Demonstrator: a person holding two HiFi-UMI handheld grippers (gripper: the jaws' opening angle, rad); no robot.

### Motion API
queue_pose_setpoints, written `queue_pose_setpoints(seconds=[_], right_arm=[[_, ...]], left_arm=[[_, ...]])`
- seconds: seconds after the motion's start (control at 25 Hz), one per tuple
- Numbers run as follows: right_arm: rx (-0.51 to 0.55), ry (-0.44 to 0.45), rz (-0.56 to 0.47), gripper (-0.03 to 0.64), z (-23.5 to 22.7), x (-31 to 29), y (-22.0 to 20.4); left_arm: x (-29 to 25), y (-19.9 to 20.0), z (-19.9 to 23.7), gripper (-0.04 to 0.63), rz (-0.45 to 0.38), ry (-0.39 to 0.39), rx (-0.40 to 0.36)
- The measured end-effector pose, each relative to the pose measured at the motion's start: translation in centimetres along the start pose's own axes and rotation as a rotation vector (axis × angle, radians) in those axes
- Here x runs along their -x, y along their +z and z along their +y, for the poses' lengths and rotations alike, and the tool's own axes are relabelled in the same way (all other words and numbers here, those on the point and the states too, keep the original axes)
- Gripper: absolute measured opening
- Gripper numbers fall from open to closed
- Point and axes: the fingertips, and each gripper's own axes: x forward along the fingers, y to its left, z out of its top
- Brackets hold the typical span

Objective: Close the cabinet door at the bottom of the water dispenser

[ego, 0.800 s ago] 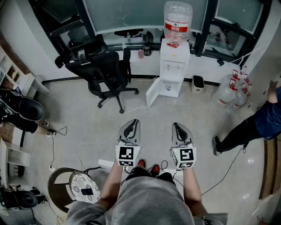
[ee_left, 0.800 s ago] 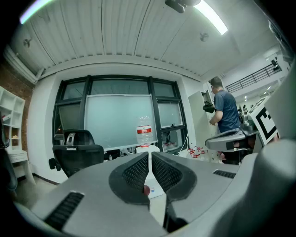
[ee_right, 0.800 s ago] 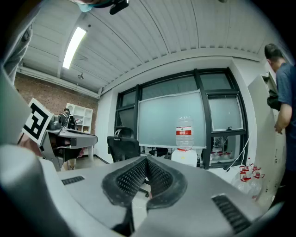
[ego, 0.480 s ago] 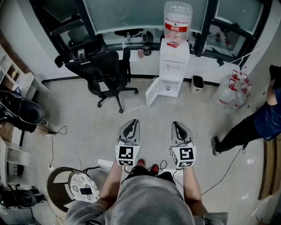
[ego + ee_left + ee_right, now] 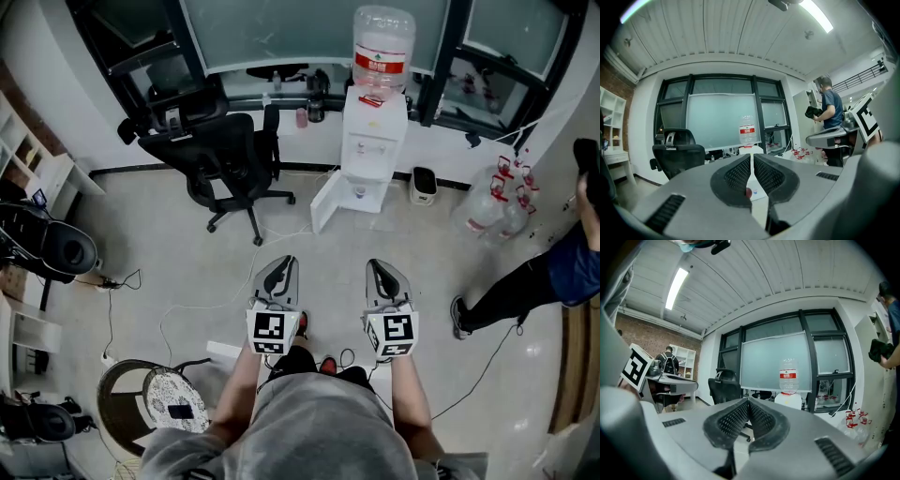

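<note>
Pale office floor (image 5: 178, 244) stretches ahead. Nearest, the left gripper (image 5: 278, 269) and right gripper (image 5: 385, 272) are held level, both with jaws together and empty. Beyond stands a chair (image 5: 230, 159). Farther off, by the window wall, is the dispenser (image 5: 373, 141), its bottom door (image 5: 327, 202) swung open. Closing looks unstarted: the approach and push remain.

Pale floor (image 5: 169, 234) bearing a white water dispenser (image 5: 373, 150) with its bottom cabinet door (image 5: 326, 202) standing open, a small dark bin (image 5: 424, 185) just beside it, a black office chair (image 5: 230, 164), clustered clear water bottles (image 5: 489, 208) and loose trailing cables (image 5: 110, 319).
</note>
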Motion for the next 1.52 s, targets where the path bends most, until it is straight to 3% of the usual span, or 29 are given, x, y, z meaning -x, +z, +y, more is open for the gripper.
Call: queue_pose_setpoints(seconds=[0.32,0.96,1.52], right_arm=[[0.003,-0.019,0.023,0.02,-2.4,-6.0,-0.3],[-0.041,-0.094,0.075,0.02,-7.6,-25.3,0.9],[-0.098,-0.123,0.149,0.02,-10.2,-39.7,-1.6]], left_arm=[[-6.4,-0.1,2.5,0.04,0.005,-0.023,0.006],[-25.4,0.7,12.6,0.04,0.05,-0.114,0.016],[-38.1,-2.4,19.6,0.04,0.106,-0.171,0.04]])
